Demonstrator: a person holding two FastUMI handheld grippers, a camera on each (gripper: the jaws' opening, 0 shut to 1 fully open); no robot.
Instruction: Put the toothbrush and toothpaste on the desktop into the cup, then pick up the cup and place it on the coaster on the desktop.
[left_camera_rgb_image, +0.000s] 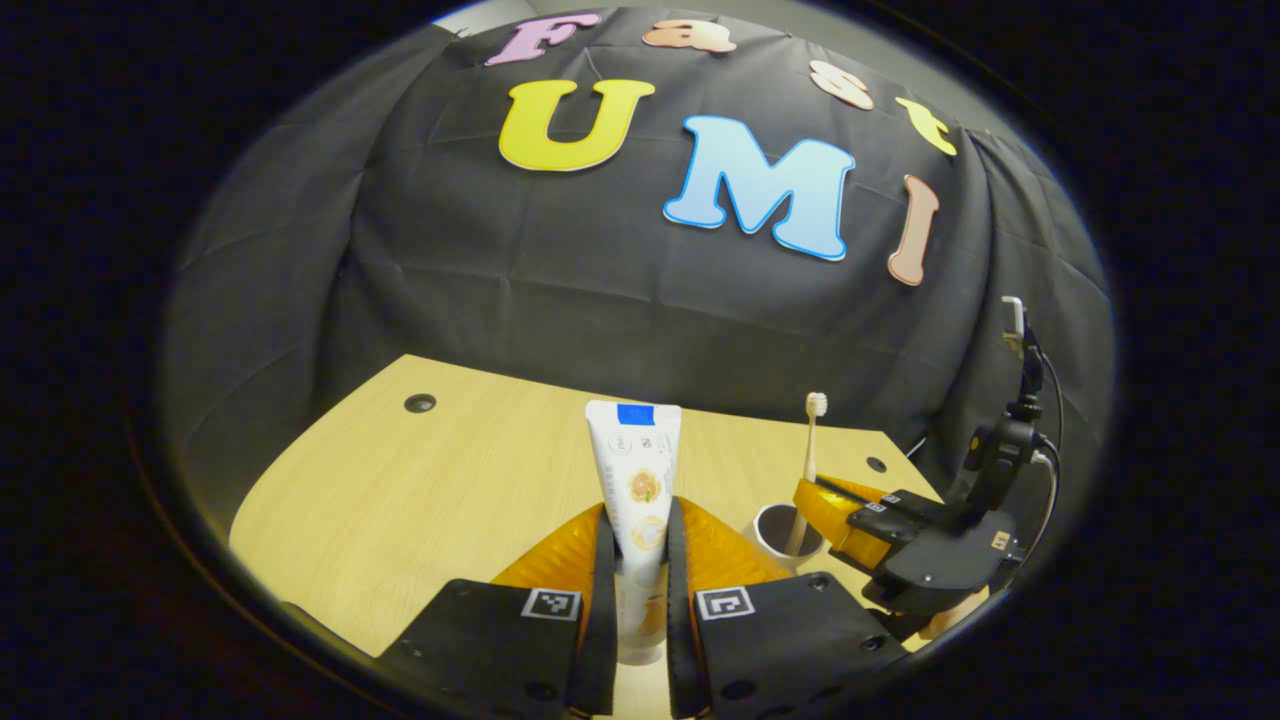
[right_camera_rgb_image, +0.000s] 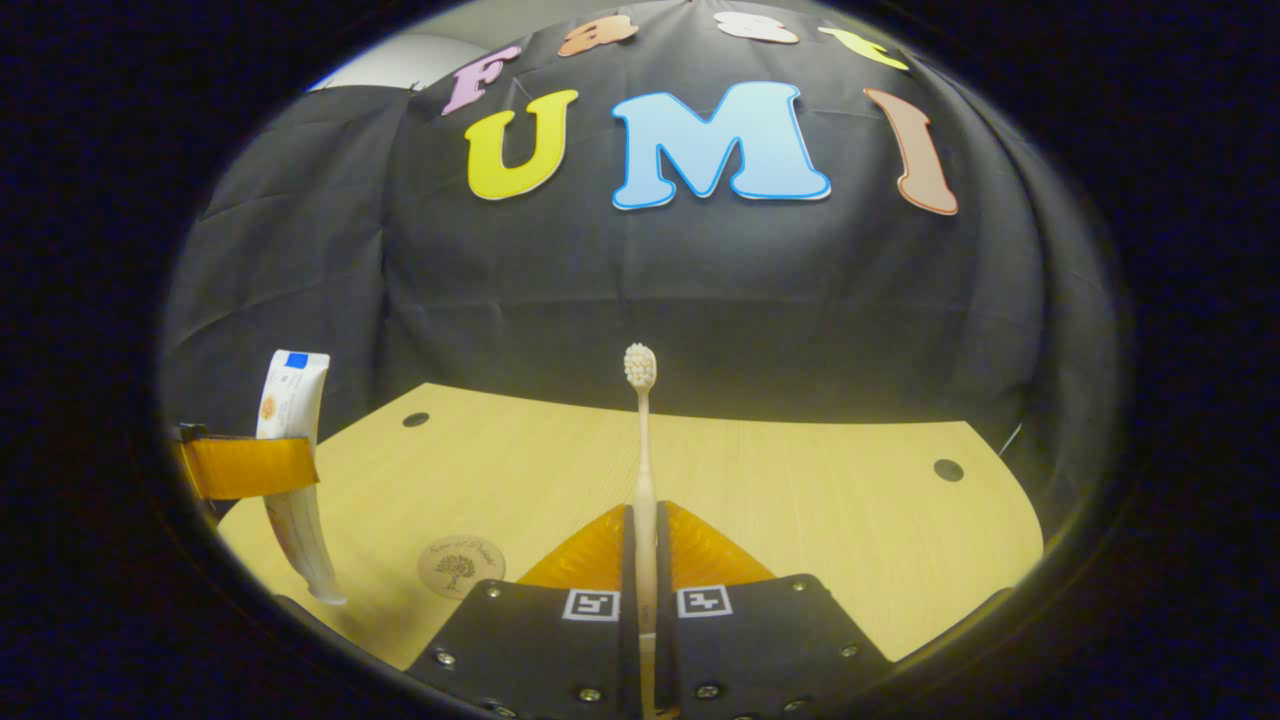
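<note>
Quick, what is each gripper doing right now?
Left gripper: shut on the upright white toothpaste tube.
Right gripper: shut on the cream toothbrush, bristles up, its lower end in the white cup.

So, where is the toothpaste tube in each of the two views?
Left gripper view: the toothpaste tube stands upright at bottom centre, clamped between the left gripper fingers.
Right gripper view: the tube is at the far left, upright, held above the desk.
Shared landmark: the toothbrush, held upright.
</note>
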